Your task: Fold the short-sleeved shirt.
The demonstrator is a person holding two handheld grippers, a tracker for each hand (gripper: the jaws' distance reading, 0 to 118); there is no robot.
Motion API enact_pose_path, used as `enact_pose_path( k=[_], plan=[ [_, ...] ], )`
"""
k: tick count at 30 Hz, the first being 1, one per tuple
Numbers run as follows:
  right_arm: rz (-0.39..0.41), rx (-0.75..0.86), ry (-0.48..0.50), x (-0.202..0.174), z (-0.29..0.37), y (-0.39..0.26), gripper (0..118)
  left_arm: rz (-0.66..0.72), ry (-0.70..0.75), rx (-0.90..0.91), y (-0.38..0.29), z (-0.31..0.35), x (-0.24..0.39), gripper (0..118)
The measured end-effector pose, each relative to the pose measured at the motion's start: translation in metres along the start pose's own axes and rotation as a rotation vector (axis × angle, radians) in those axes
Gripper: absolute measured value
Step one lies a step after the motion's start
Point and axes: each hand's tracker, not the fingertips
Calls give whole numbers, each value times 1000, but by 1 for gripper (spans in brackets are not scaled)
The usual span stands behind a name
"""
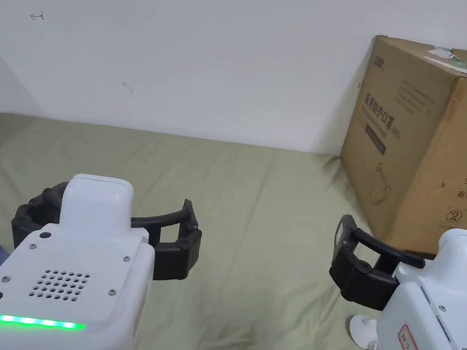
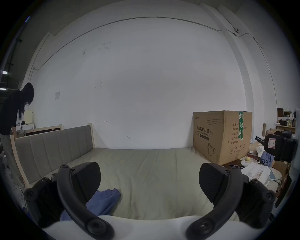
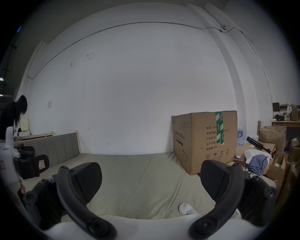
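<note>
Two grippers hang over the bed [image 1: 256, 198], side by side and well apart, both pointing toward the white wall [image 1: 191, 42]. The left gripper [image 2: 149, 181] has its jaws spread wide with nothing between them, and a green light glows on its white body in the head view. The right gripper [image 3: 151, 181] is spread just as wide and also holds nothing.

The shirt [image 2: 103, 203], blue and rumpled, lies on the olive sheet at the near left edge of the bed, just below and beside the left gripper's left jaw; whether the jaw touches it I cannot tell. In the head view only a corner of it peeks out at the lower left.

A big box [image 1: 437, 147] sits on the bed's far right corner against the wall. A small white object [image 3: 186, 208] lies on the sheet near the right gripper. A padded headboard [image 2: 53, 151] runs along the left end, and beyond it a person [image 2: 9, 113] in dark clothes bends forward.
</note>
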Motion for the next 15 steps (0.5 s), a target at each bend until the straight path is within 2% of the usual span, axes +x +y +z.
enact_pose_path(
  k=[6, 15],
  plan=[
    [42, 0, 8, -3, 1, -2, 118, 2, 11, -2, -3, 1, -3, 118],
    [36, 14, 22, -4, 1, 0, 118, 0, 20, -2, -3, 0, -3, 118]
  ],
)
